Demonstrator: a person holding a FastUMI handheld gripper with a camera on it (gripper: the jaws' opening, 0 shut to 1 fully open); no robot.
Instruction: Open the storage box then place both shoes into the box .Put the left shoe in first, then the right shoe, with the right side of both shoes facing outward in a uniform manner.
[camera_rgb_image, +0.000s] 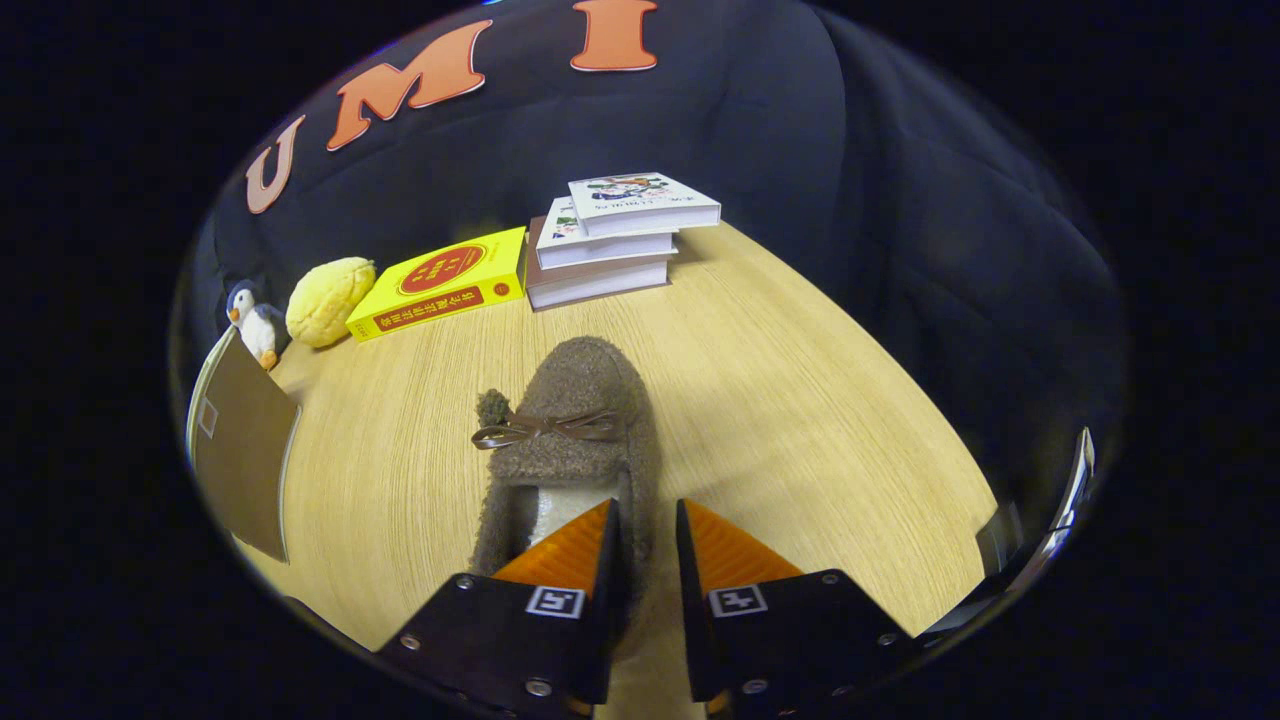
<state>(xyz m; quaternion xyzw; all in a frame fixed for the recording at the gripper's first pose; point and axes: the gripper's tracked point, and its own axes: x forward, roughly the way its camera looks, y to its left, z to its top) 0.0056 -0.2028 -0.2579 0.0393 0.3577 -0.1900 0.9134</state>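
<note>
Because the fuzzy brown shoe (575, 430) looked soft and light, its side wall by the opening seemed the best hold; it lay on the wooden table (800, 420), toe toward the stacked books (615, 240), and the gripper (645, 545) pinched that wall.

Staged recording booth, black cloth wall (700, 130), wooden table (800, 400), stacked books (620, 235), toy penguin (255, 320)

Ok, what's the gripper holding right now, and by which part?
The gripper pinches the fuzzy brown shoe by the side wall of its opening, one finger inside, one outside.
</note>
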